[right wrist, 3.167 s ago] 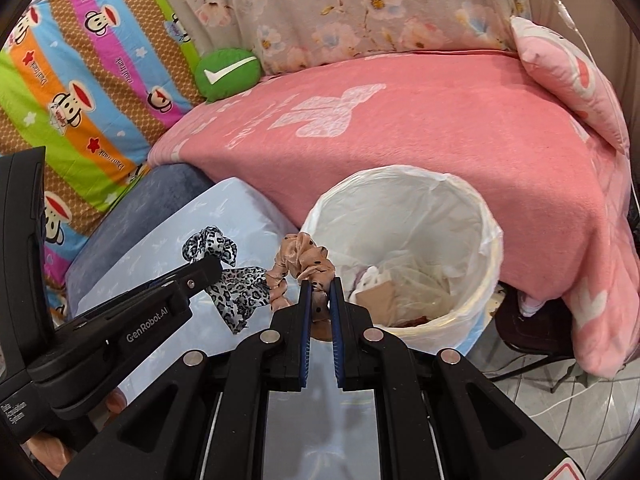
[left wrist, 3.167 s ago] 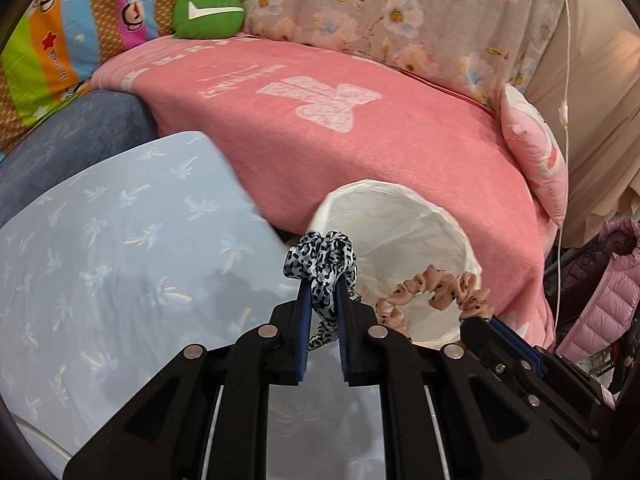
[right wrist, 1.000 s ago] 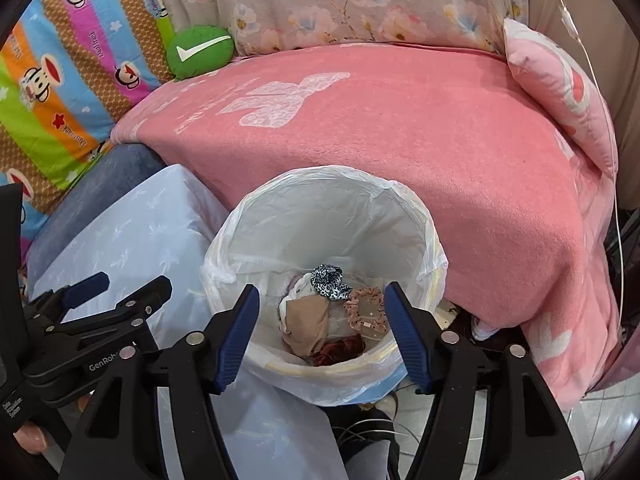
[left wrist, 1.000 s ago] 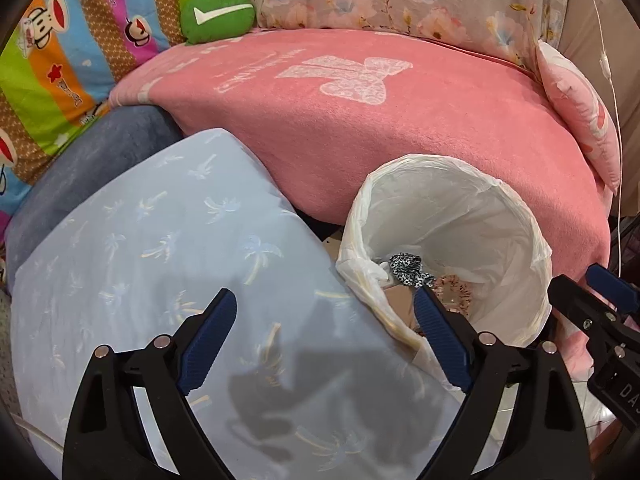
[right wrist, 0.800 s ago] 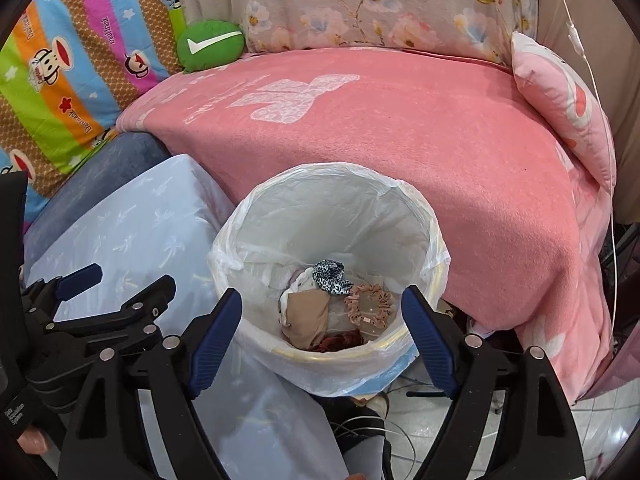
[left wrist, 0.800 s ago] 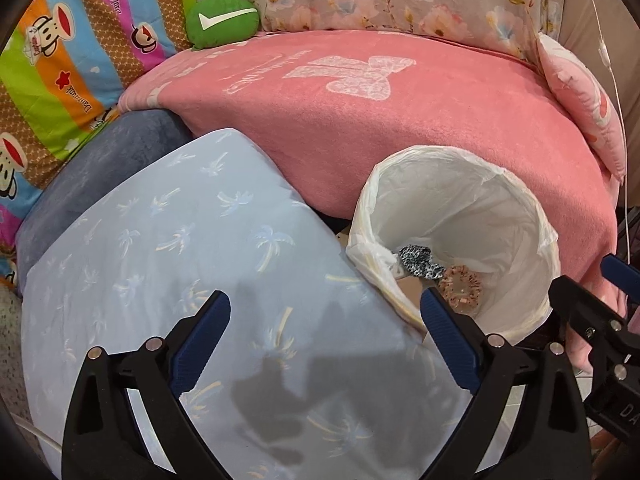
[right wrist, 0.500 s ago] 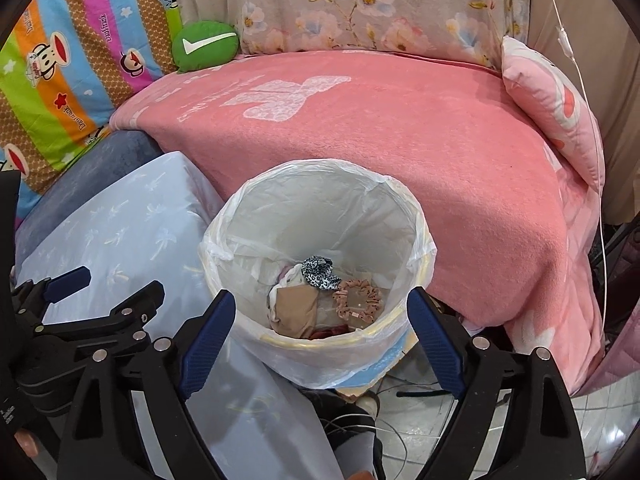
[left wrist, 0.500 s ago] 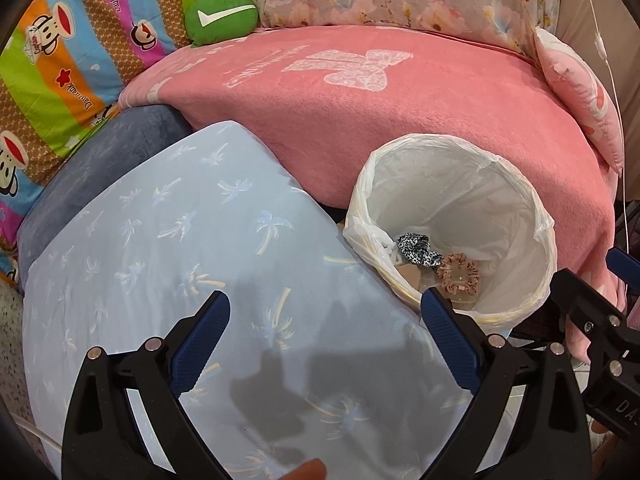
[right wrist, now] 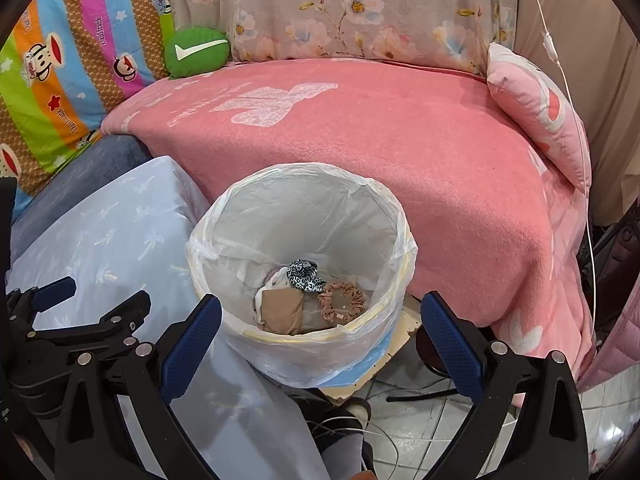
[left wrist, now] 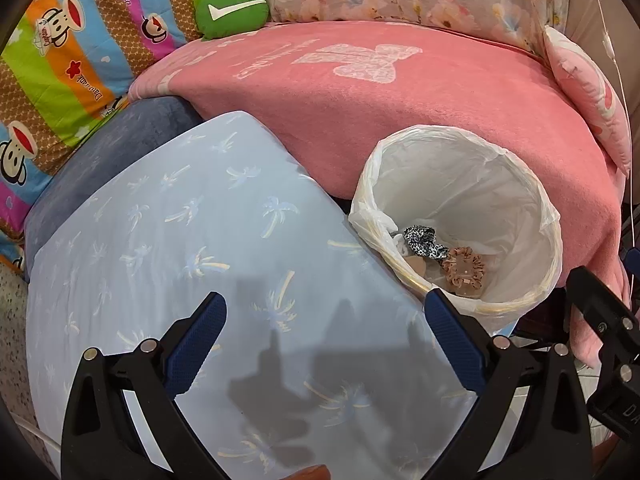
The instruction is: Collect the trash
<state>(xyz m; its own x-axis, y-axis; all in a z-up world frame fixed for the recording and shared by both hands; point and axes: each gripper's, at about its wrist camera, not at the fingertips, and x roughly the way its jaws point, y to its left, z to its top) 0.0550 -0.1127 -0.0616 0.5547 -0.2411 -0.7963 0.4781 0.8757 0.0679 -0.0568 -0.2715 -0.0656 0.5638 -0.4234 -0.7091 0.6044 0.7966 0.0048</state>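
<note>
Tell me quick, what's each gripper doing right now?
Left gripper: jaws opening, wide apart, holding nothing.
Right gripper: jaws opening, wide apart, holding nothing.

Both wrist views look steeply down from near, sharing the lined bin (left wrist: 516, 168) (right wrist: 240, 216) and pink blanket (left wrist: 400, 120) (right wrist: 400, 140).

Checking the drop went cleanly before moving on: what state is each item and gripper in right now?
Leopard scrunchie: lying in the bin, free of both grippers.
Pink scrunchie: lying in the bin beside it, flat.
Trash bin: upright, lined with a white bag, partly filled.
Left gripper: jaws opening, nothing between them.
Right gripper: jaws opening, nothing gripped.
</note>
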